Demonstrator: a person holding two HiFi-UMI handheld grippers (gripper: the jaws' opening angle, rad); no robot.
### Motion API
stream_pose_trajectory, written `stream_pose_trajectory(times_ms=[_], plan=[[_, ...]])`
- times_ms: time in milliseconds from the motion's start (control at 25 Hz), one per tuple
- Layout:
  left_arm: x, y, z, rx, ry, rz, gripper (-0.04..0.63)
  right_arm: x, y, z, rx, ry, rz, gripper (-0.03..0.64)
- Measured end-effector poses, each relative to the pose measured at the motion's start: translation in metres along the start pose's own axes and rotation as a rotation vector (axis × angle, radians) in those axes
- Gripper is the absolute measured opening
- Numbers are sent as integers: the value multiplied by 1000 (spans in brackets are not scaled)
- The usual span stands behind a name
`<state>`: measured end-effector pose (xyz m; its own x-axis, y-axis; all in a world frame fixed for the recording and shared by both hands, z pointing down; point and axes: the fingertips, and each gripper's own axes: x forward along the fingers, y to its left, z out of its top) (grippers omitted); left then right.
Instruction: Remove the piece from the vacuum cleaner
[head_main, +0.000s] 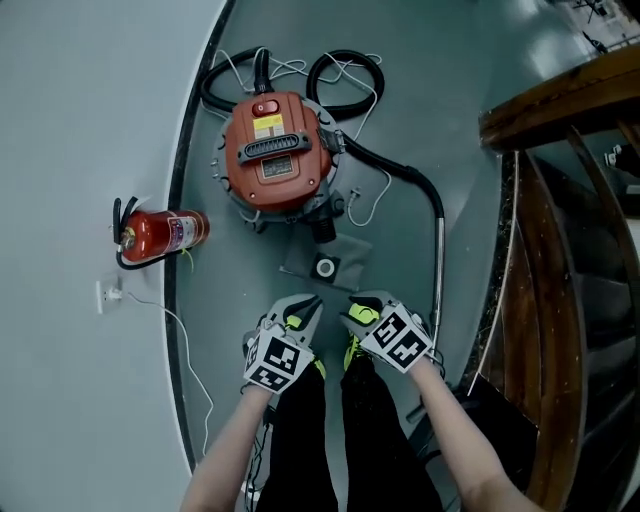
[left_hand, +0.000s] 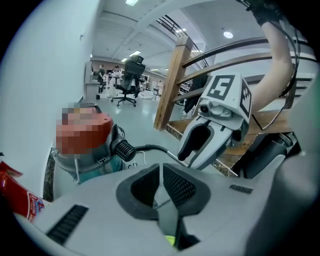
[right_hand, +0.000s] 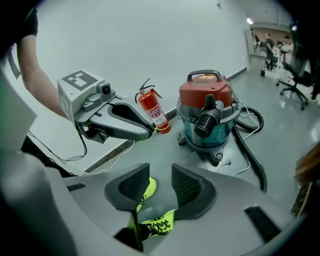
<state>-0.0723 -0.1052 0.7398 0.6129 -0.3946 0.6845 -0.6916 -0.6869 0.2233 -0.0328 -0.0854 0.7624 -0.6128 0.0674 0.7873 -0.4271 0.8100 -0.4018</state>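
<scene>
On the floor (head_main: 225, 300), at 12 o'clock from the 2 grippers, a grey piece (head_main: 322, 262) lies beside the vacuum cleaner (head_main: 277, 150). The left gripper (head_main: 308, 306) is closed and empty; the right gripper (head_main: 356, 312) is partly open and empty.

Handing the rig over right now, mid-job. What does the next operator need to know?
Left tool: shut, empty.
Right tool: open, empty.
Both are short of the vacuum cleaner.
A flat grey piece with a round collar lies on the floor just in front of the vacuum cleaner, touched by neither tool.
Done: that piece looks to be off the machine, if it is the one meant.
Left: confirm this. The hose is plugged in.
</scene>
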Motion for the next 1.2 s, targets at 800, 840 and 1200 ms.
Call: stream_pose_trajectory(times_ms=[800, 840, 1200], plan=[[-113, -17, 111, -62, -60, 78, 25, -127, 52, 76, 88, -91, -13, 140], [-119, -18, 114, -62, -62, 83, 25, -132, 56, 78, 92, -93, -10, 140], [-171, -33, 147, -128, -113, 105, 25, -177, 82, 106, 130, -137, -16, 122]])
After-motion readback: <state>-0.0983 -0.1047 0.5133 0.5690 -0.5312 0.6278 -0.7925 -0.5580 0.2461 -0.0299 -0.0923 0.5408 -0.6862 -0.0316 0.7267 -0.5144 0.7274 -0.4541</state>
